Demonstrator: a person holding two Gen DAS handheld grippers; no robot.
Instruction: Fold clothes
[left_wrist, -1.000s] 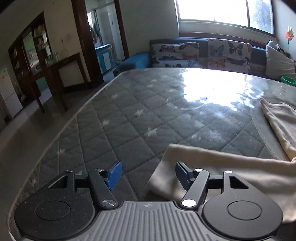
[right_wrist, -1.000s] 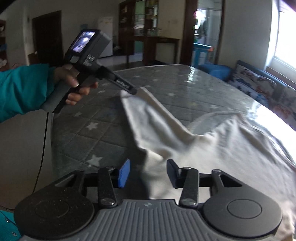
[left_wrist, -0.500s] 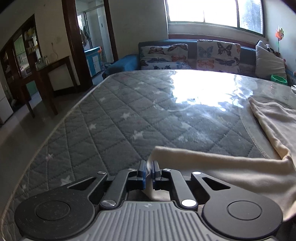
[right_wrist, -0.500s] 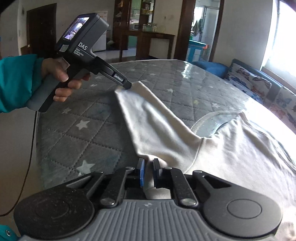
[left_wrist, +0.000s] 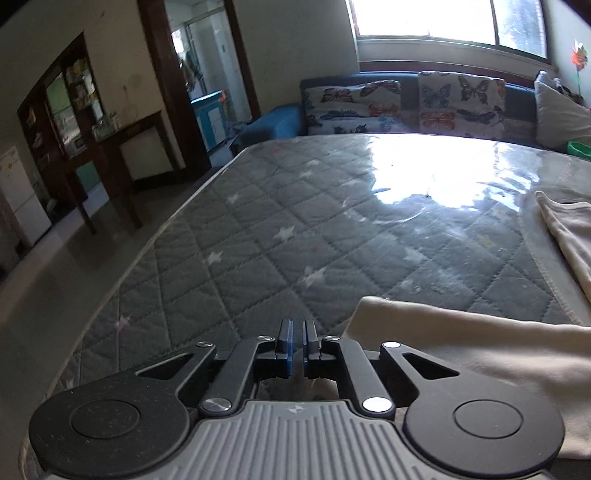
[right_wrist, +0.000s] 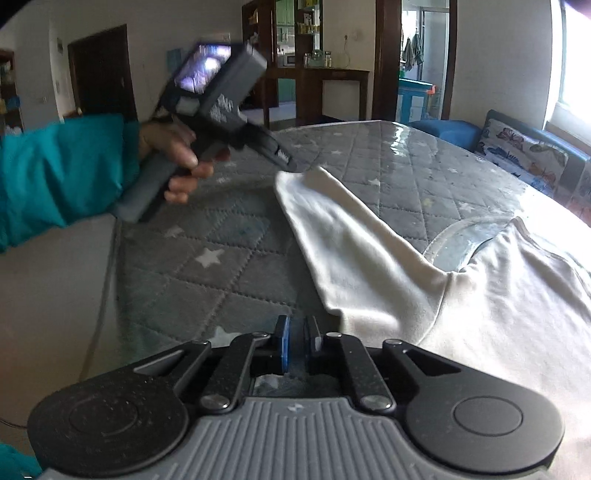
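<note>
Garment: cream shirt (right_wrist: 461, 295) spread on the grey quilted mattress (left_wrist: 295, 229)
Left gripper (left_wrist: 296, 345): jaws narrow, pinching the shirt's sleeve end
Right gripper (right_wrist: 296, 343): jaws narrow, clamping the shirt's near edge

A cream long-sleeved cotton shirt (right_wrist: 480, 295) lies on the grey quilted star-print mattress (left_wrist: 295, 236), its sleeve stretching left toward the mattress's near edge. Behind the mattress stands a blue sofa with butterfly-print cushions (left_wrist: 406, 103); left of the sofa is a dark wooden doorway (left_wrist: 207, 85), and further left a dark wooden side table (left_wrist: 118, 147) against the wall
</note>
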